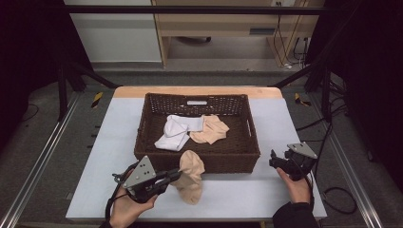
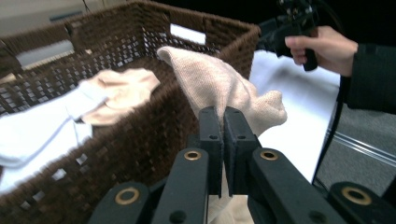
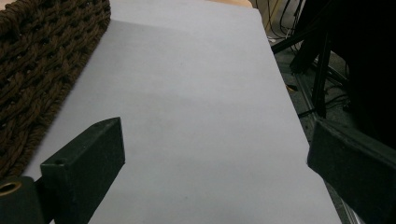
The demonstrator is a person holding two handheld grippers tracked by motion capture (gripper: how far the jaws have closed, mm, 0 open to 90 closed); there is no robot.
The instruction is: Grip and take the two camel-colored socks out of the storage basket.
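While the left claw (image 2: pixel 223 122) pinches the beige sock (image 2: pixel 219 86), hiding its lower part, the right claw (image 3: pixel 215 163) gapes empty.

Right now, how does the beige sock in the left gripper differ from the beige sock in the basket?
The held sock hangs bunched from the shut left gripper, in front of the basket; the basket sock lies flat inside it. The held sock sits apart from other clothes; the basket sock lies beside a white sock and seems to touch it. Both are the same pale beige knit.
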